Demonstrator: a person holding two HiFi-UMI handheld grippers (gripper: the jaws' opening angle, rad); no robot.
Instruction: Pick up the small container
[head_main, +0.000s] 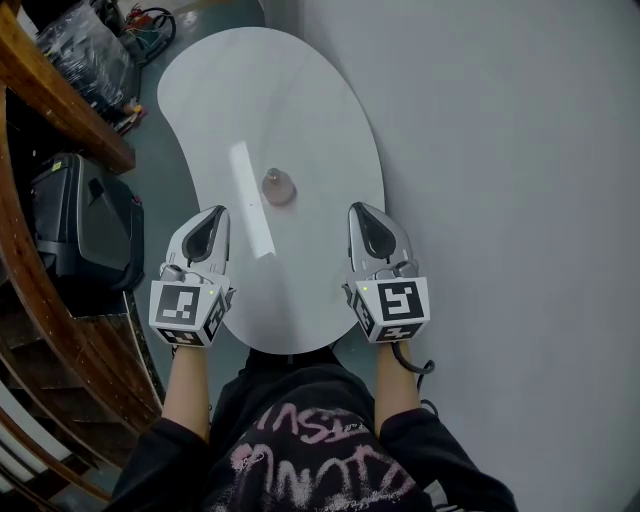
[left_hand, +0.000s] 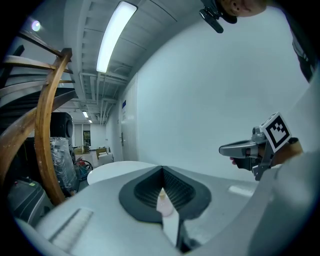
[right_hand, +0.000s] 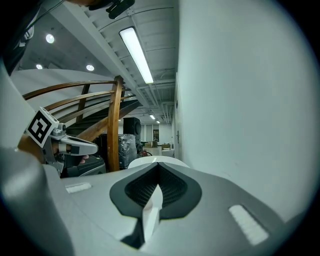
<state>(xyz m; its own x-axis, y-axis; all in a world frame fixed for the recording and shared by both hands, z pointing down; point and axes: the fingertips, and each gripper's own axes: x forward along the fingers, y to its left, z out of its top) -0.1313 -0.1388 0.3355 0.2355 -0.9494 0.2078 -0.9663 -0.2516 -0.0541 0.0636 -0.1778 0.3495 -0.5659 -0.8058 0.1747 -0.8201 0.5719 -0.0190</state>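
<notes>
White worktop (head_main: 300, 90); small container (head_main: 278, 186) at middle. Probably light, rigid, tippy: grip sides low. Left claw (head_main: 216, 214), right claw (head_main: 360, 212) closed, empty.

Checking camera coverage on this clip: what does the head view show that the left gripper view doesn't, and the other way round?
Only the head view: the whole white table from above, the small container standing on it ahead of the left gripper and right gripper, and the black case beside the table. Only the left gripper view: the ceiling light, and the left gripper's jaws together, gripping nothing. Both: the right gripper, the wooden railing, and probably the container, a pale sliver through the jaw slit.
</notes>
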